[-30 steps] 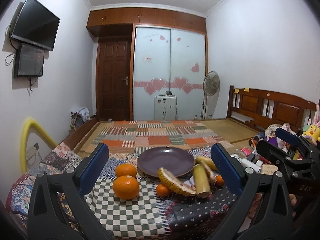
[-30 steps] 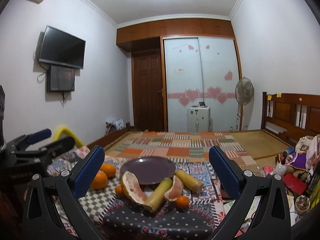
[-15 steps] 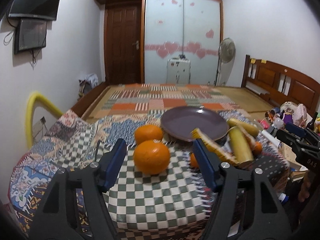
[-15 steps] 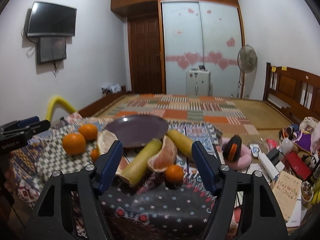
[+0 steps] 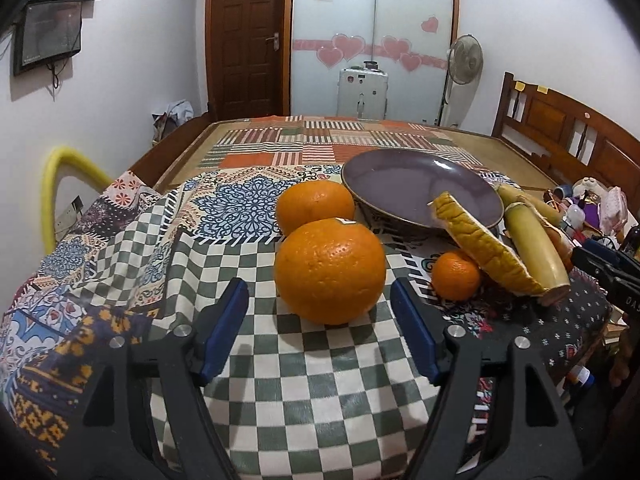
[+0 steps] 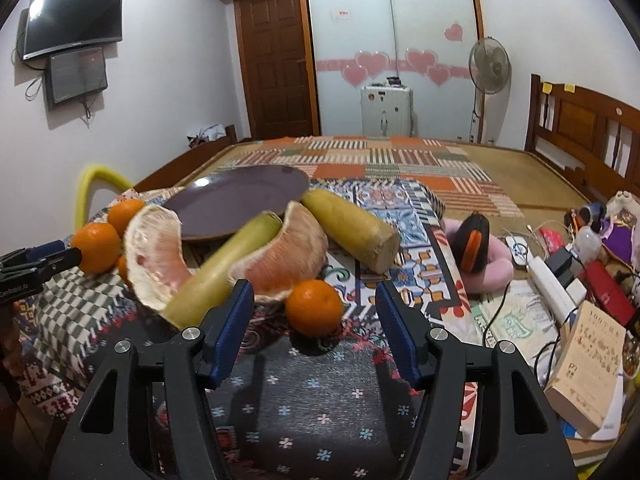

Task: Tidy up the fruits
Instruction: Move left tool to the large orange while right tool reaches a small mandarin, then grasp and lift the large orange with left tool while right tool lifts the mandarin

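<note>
A bedroom with a wooden door, a heart-stickered wardrobe and a standing fan lies behind a counter (image 5: 280, 392) draped in patchwork and checked cloths. The left gripper (image 5: 320, 300) is wide open and empty, its blue pads flanking the large orange (image 5: 330, 270) without touching it. Just behind sits a second orange (image 5: 315, 205), and beyond that the purple plate (image 5: 420, 196), which holds nothing. The right gripper (image 6: 316, 304) is likewise open and empty, lined up on a small tangerine (image 6: 314, 307) that rests between its pads, apart from both. Around that lie two pomelo segments (image 6: 280, 256), one (image 6: 156, 256) leaning at the plate's edge, two pale sugarcane pieces (image 6: 224, 268), and another tangerine (image 5: 456, 275) near the large orange. Judging by the bare plate, the sorting has hardly begun: no fruit has been gathered yet, and every piece remains to be picked up and placed.
</note>
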Available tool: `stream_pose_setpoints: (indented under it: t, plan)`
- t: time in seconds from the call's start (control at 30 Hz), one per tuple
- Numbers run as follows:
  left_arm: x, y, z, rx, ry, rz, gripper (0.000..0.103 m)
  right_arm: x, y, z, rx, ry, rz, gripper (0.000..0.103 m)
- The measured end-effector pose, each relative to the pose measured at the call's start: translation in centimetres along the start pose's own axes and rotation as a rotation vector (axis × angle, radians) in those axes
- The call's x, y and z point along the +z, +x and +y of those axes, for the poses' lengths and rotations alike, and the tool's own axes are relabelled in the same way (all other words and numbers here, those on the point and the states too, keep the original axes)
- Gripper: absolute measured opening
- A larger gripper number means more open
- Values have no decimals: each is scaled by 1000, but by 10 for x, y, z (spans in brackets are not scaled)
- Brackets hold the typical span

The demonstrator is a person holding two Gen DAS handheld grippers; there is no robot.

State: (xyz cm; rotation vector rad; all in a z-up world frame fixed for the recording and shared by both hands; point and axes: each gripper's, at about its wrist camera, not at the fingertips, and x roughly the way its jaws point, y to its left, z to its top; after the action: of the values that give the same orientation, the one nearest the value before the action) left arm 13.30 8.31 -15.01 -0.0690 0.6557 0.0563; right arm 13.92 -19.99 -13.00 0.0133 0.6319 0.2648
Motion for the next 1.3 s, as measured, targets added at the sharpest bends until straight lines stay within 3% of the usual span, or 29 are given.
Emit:
stream_pose_setpoints:
  t: [0.13, 0.4, 0.47, 0.67, 1.07, 1.3]
  plan:
    - [4, 10, -1, 0, -1, 8, 82, 0, 5, -1, 8, 10, 3, 59]
    - [11, 29, 1, 0, -37, 32, 82, -1, 15, -4, 87, 35, 39, 34]
    - [11, 31, 2, -2, -44, 30, 82, -2, 15, -3, 100, 34, 41, 32]
    - [13, 32, -2, -20, -36, 26, 69, -2, 13, -5, 90, 25, 36, 31]
    - [12, 25, -7, -12, -8, 37, 68, 14, -5, -7, 77, 20, -28, 31]
    - [25, 2, -12, -16, 0, -9, 68, 30, -17, 1, 80, -15, -94, 31]
